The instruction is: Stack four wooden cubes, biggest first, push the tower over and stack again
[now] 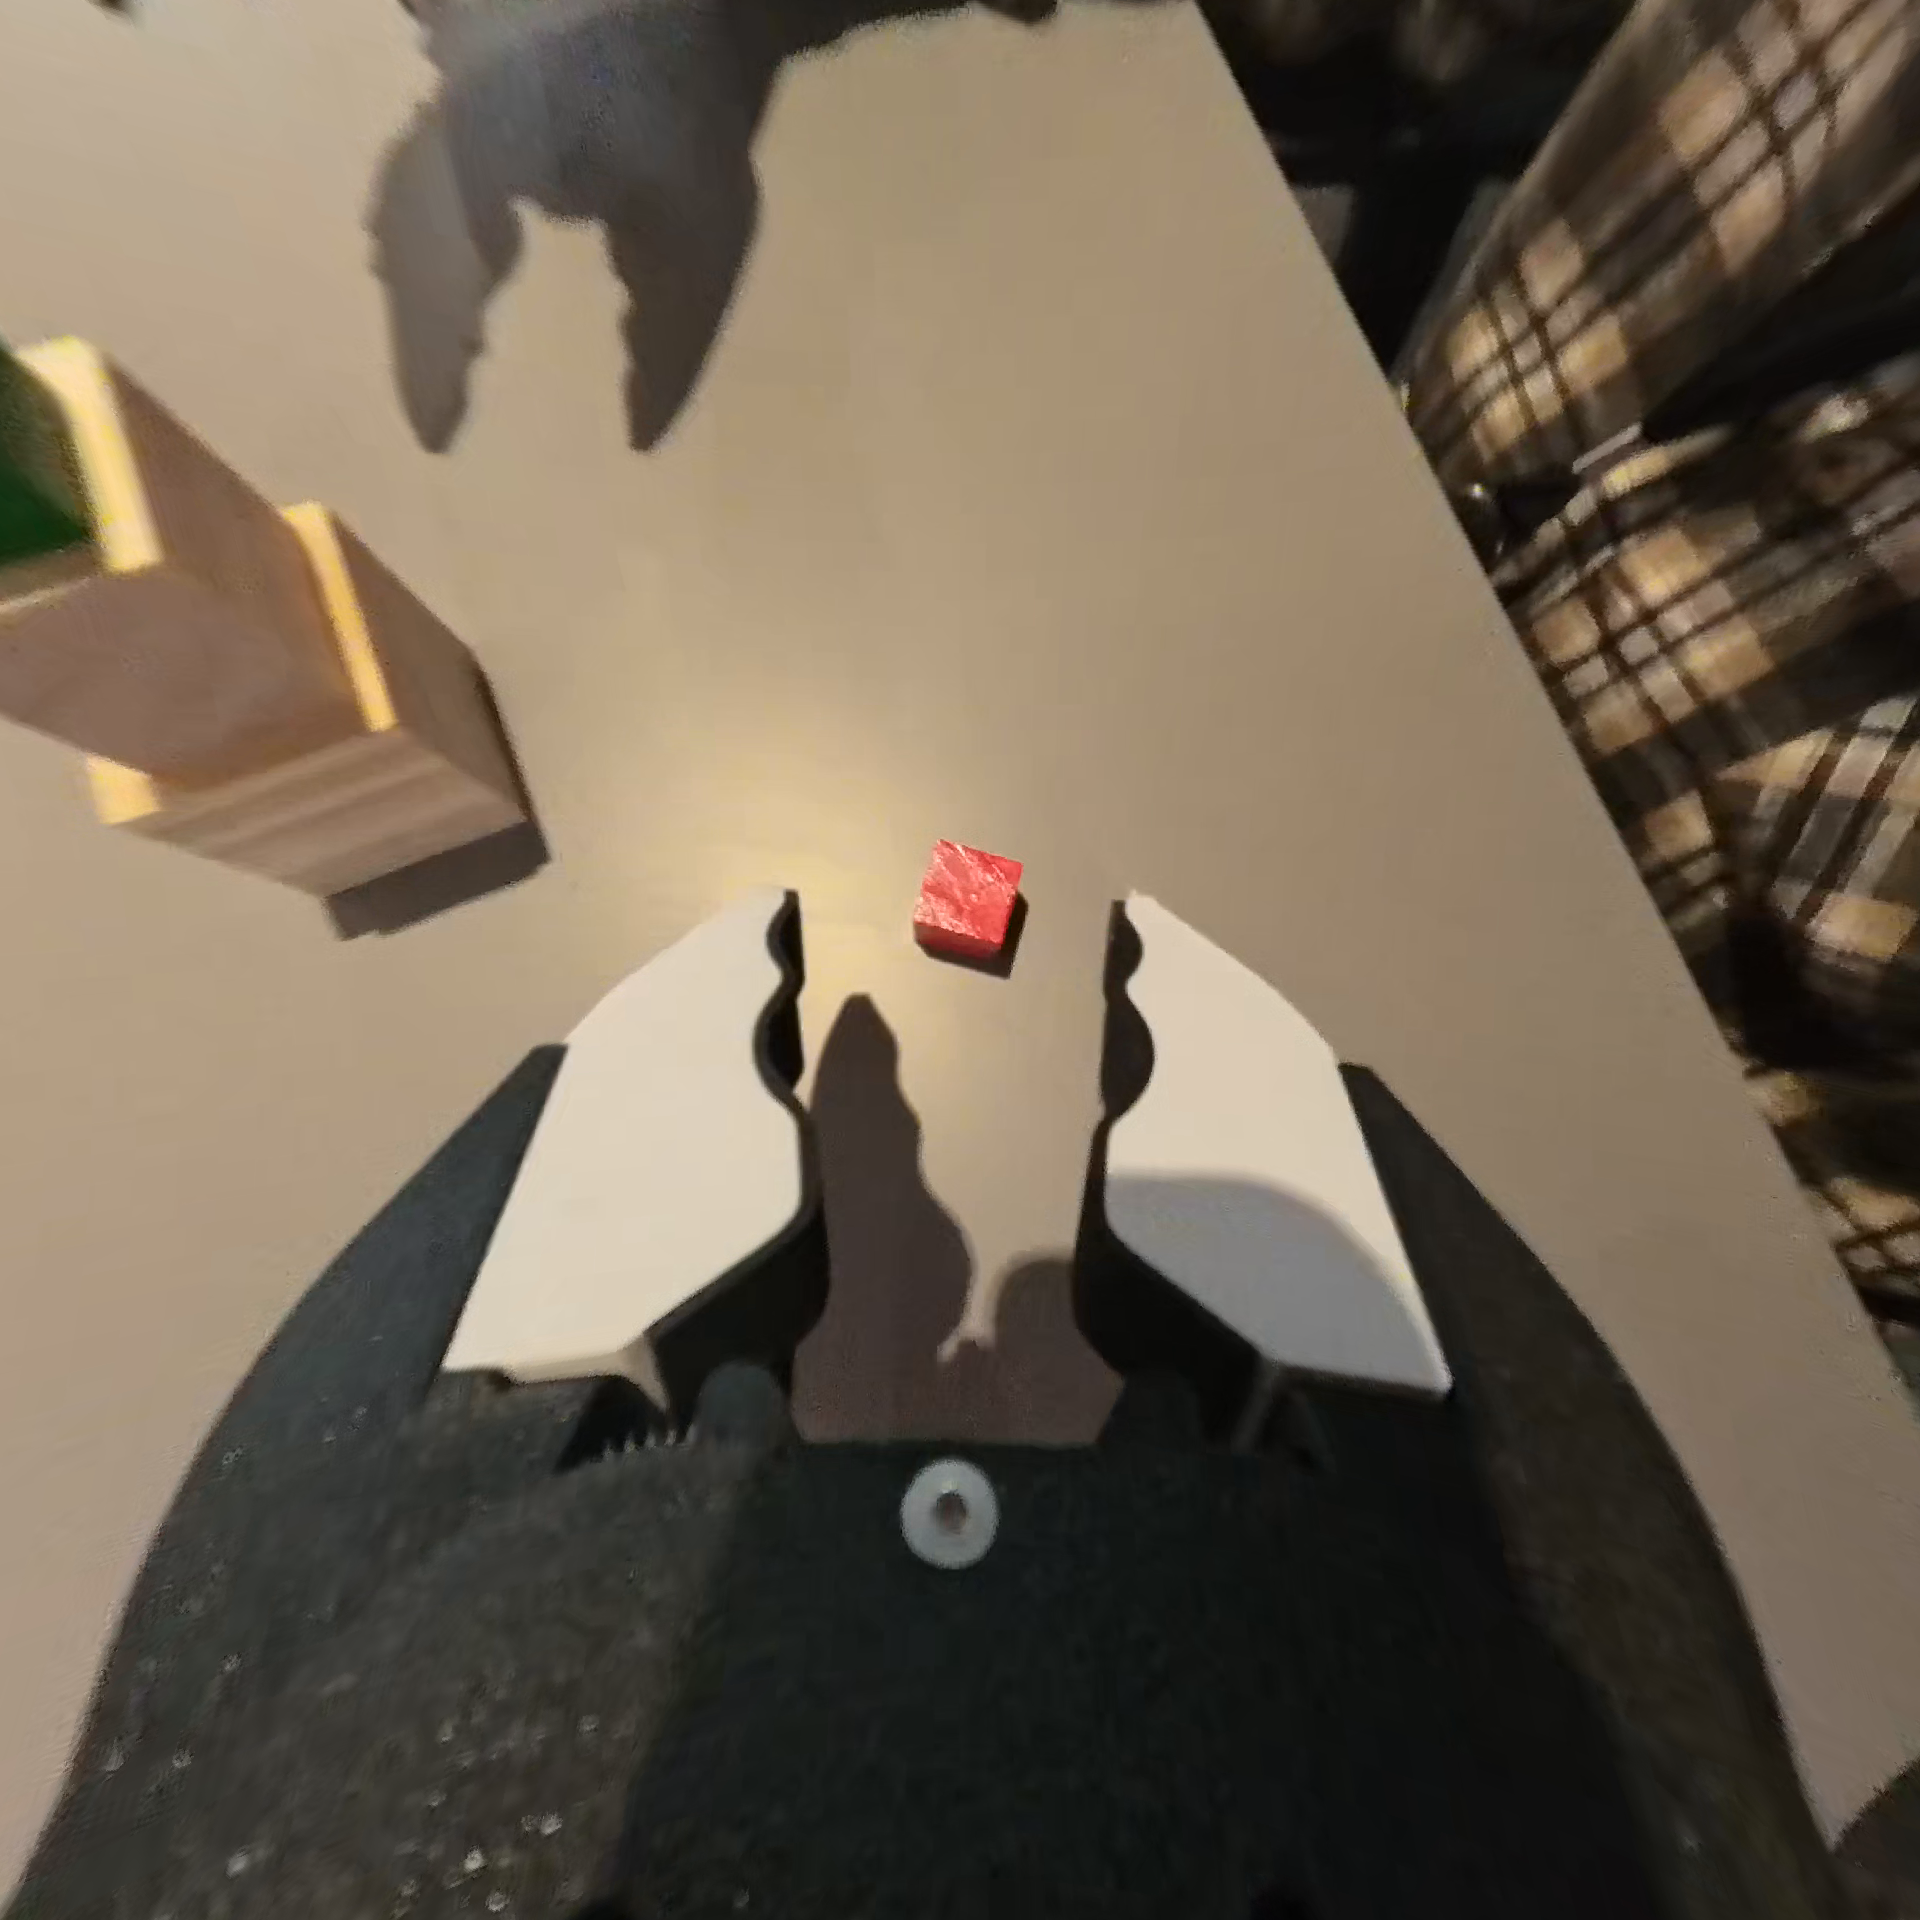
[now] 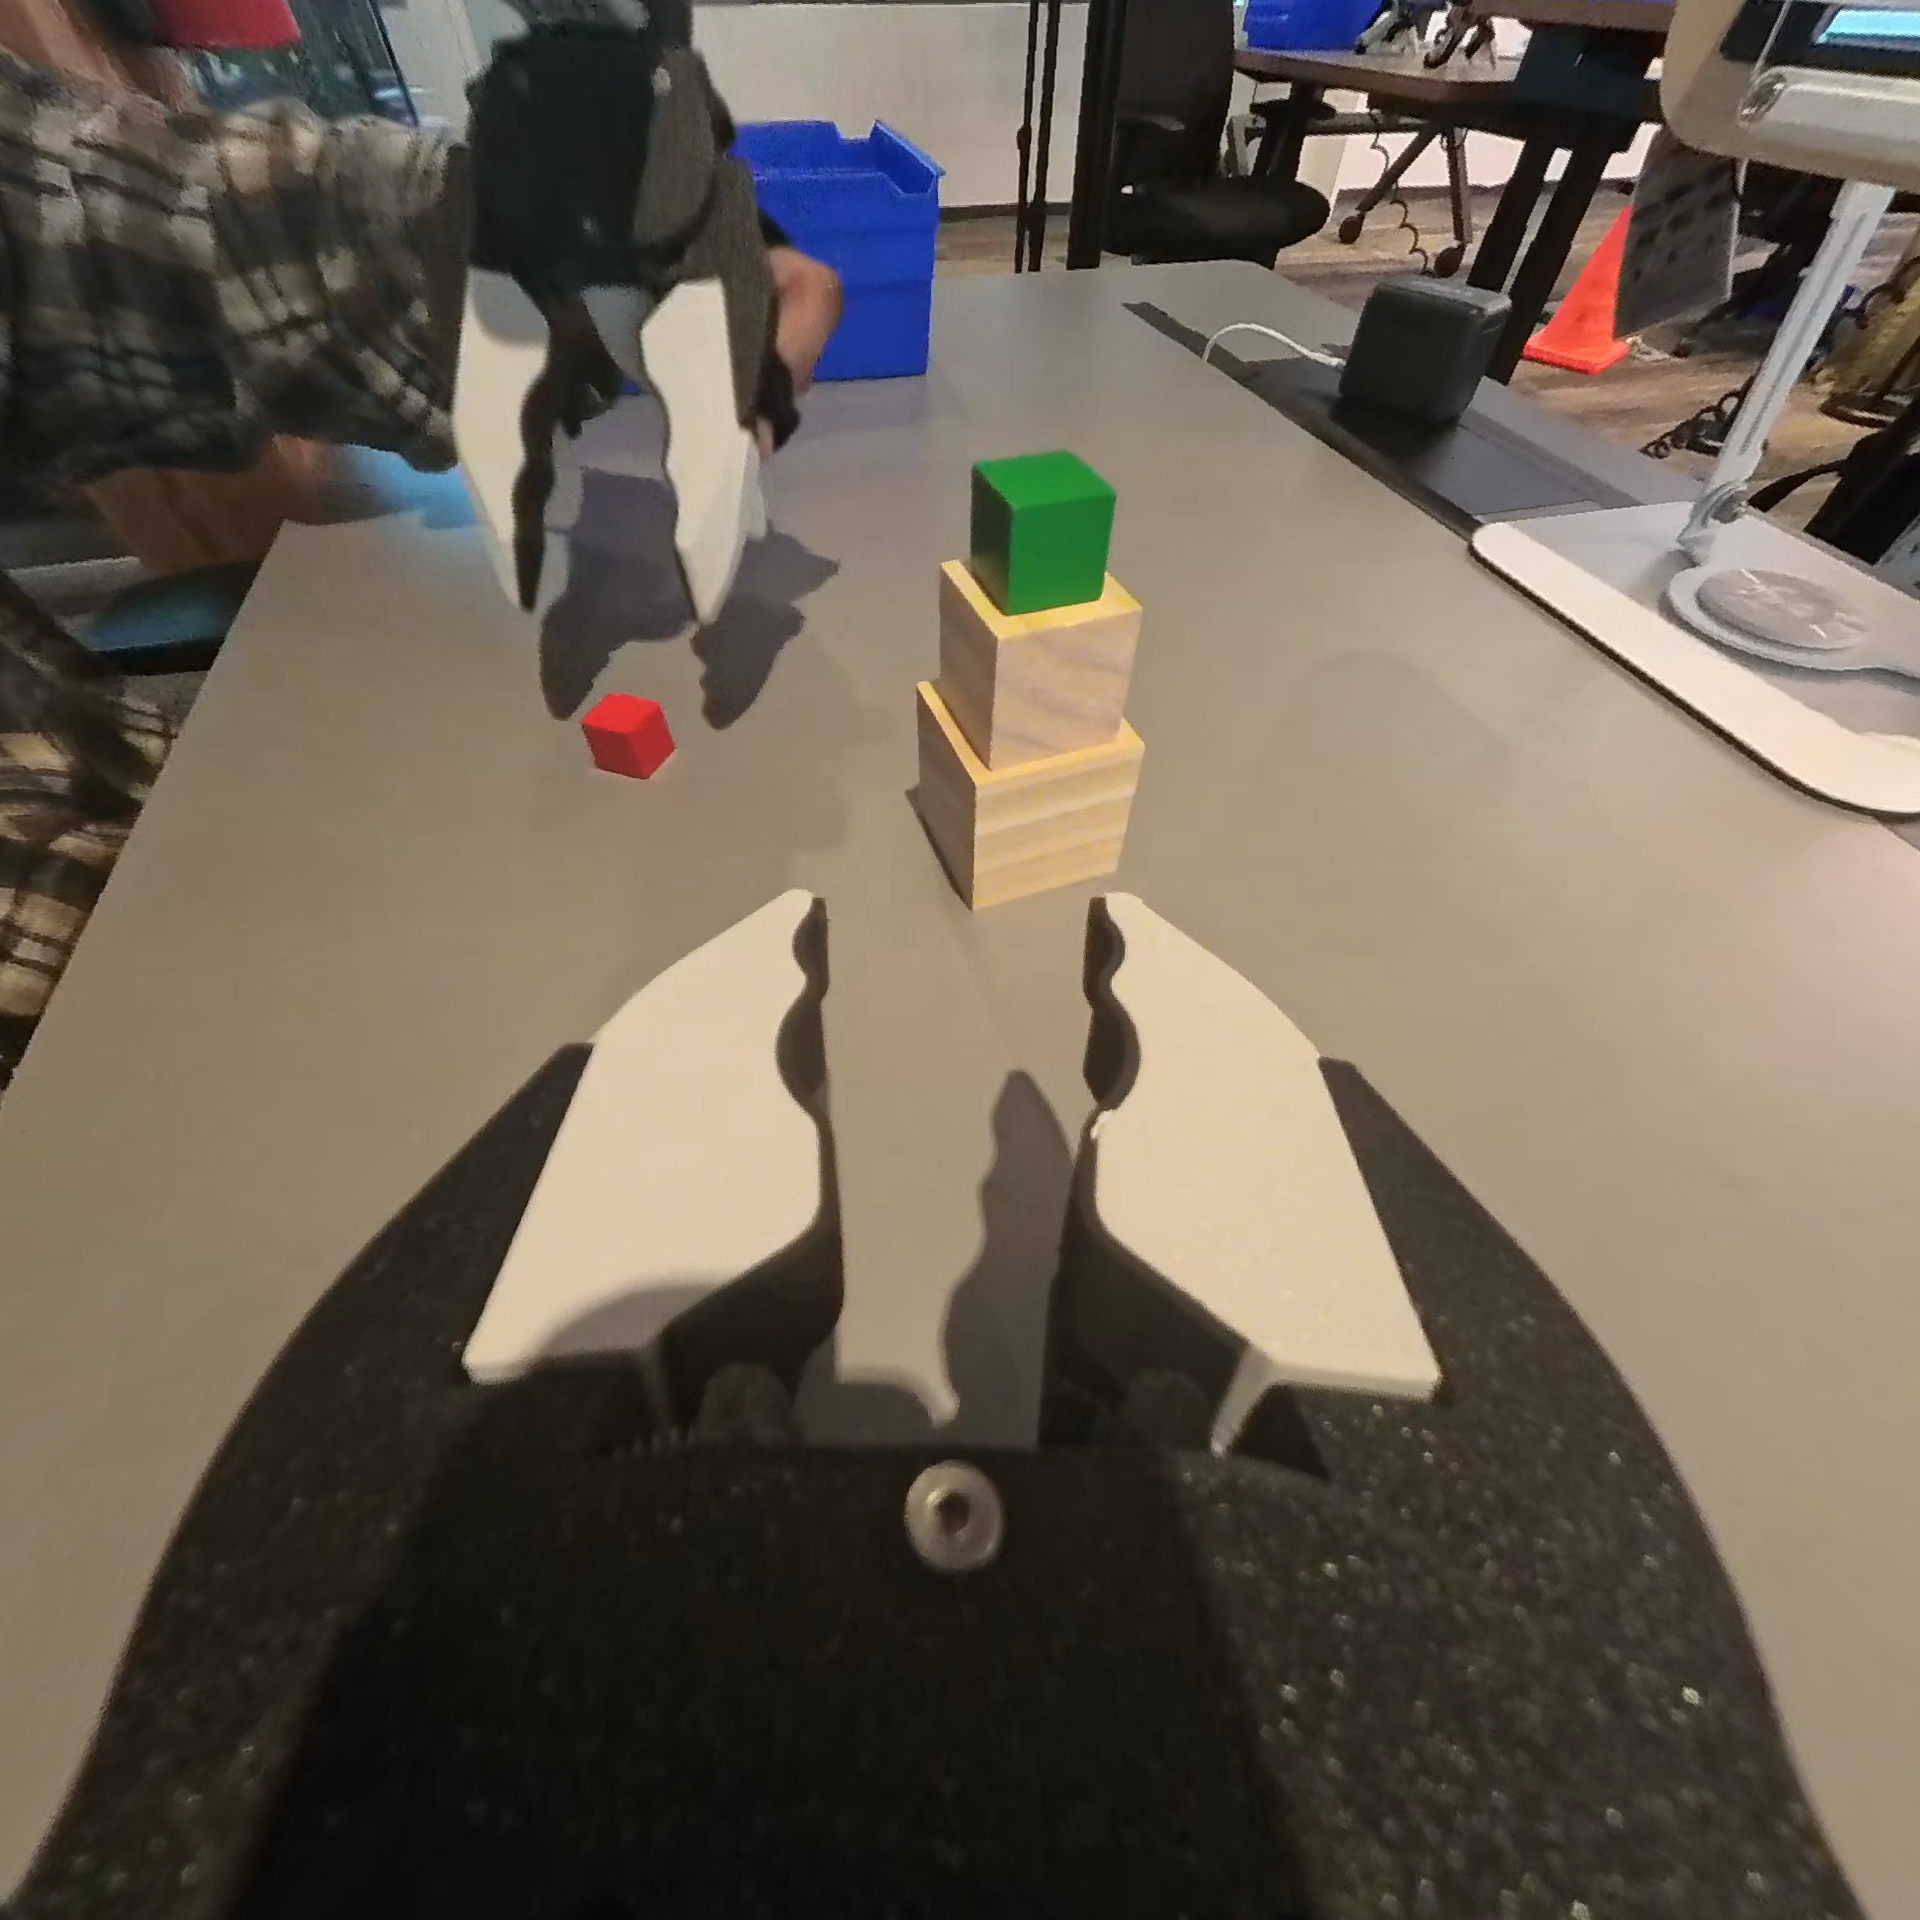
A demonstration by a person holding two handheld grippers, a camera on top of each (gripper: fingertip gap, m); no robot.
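Note:
A tower of three cubes stands on the grey table [image 2: 1351, 935]: a large plain wooden cube [image 2: 1029, 800] at the bottom, a smaller plain wooden cube [image 2: 1039, 665] on it, a green cube [image 2: 1042, 530] on top. The tower shows at the left of the left wrist view [image 1: 260, 675]. A small red cube [image 2: 627, 735] lies alone on the table left of the tower. My left gripper [image 1: 956, 904] is open and empty, hovering above the red cube [image 1: 966, 896]; it also shows in the right wrist view [image 2: 623, 603]. My right gripper [image 2: 956, 909] is open and empty, just short of the tower's base.
A blue bin [image 2: 852, 260] stands at the table's far end. A black box [image 2: 1423, 348] with a white cable sits at the far right, a white stand base [image 2: 1714, 634] at the right edge. A person's plaid sleeve [image 2: 208, 291] is on the left. Across from one pair of fingers to the other is roughly 20 centimeters. Measured from the fingertips, the small red cube [image 2: 627, 735] is 4 centimeters or so from the left gripper and 20 centimeters from the right. My left wrist view [image 1: 950, 860] looks at it from another angle.

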